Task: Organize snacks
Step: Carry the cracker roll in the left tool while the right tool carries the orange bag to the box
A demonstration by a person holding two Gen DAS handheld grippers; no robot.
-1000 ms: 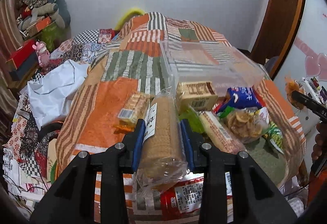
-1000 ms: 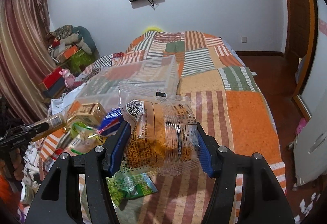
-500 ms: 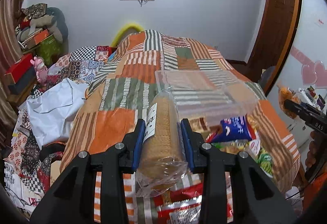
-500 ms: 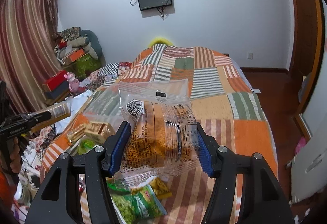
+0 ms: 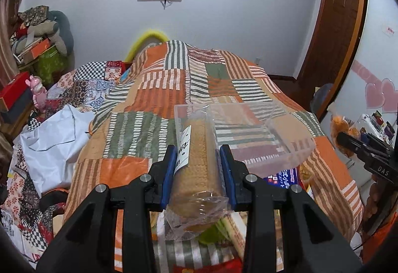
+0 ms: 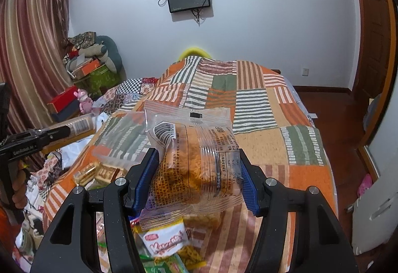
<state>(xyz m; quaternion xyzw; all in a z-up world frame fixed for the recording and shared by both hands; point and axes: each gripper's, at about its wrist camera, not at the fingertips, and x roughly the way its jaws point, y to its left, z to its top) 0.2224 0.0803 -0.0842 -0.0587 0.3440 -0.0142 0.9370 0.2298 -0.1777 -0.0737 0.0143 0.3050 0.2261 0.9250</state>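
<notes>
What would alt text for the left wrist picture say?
A handheld left gripper clamps a long wrapped roll of biscuits above a patchwork bedspread, with an empty clear plastic bin just beyond. The right gripper shows at the right edge.

Open patchwork bedspread beyond the clear bin; snack packets crowding the near edge
</notes>
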